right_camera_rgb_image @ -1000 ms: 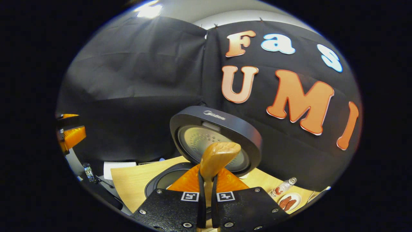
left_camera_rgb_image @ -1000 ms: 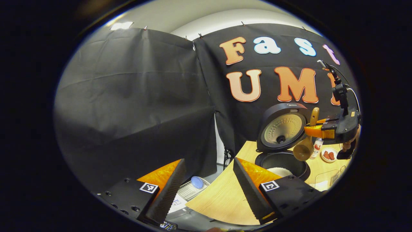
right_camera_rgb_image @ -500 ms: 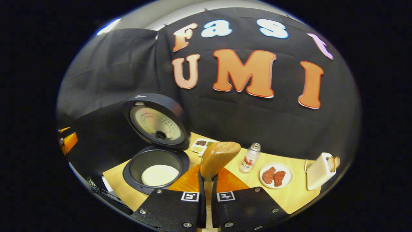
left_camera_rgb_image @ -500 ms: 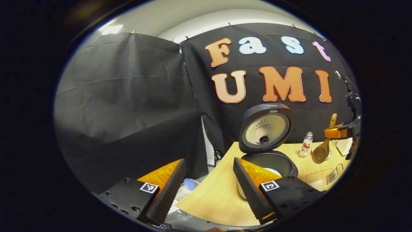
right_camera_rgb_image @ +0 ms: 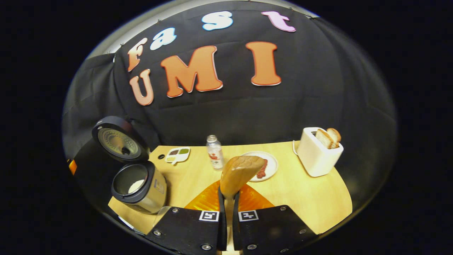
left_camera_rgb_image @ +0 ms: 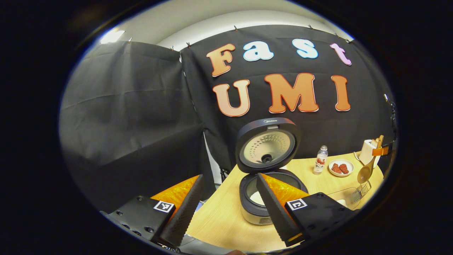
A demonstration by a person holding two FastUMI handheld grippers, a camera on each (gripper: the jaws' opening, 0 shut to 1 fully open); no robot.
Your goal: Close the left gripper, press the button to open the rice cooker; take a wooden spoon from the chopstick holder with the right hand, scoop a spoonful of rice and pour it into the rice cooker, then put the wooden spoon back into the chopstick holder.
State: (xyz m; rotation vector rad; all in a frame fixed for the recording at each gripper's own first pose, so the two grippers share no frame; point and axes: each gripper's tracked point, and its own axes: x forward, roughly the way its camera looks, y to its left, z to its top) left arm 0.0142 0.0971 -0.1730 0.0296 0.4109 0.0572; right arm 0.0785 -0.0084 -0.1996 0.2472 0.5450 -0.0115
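Observation:
The rice cooker (left_camera_rgb_image: 262,209) stands with its lid (left_camera_rgb_image: 268,145) raised, white rice low in the pot. My left gripper (left_camera_rgb_image: 226,209) hovers open and empty in front of it, off the table's left edge. At the far right, my right gripper (left_camera_rgb_image: 384,151) carries the wooden spoon (left_camera_rgb_image: 365,172) bowl-down over the table's right end. In the right gripper view my right gripper (right_camera_rgb_image: 226,209) is shut on the spoon handle (right_camera_rgb_image: 240,171), which sticks up between the fingers. From there the cooker (right_camera_rgb_image: 141,187) sits far left, its lid (right_camera_rgb_image: 118,140) up.
On the wooden table (right_camera_rgb_image: 304,198) stand a small bottle (right_camera_rgb_image: 214,153), a plate of red meat (right_camera_rgb_image: 270,166), a white toaster (right_camera_rgb_image: 318,154) with bread and a divided sauce dish (right_camera_rgb_image: 178,154). A clear container with a wire rack (left_camera_rgb_image: 354,194) sits near the table's front right.
My right gripper has carried the spoon from over the cooker away to the right, so the cooker slid to that view's left. The left gripper view has also swung right; its jaws stay open.

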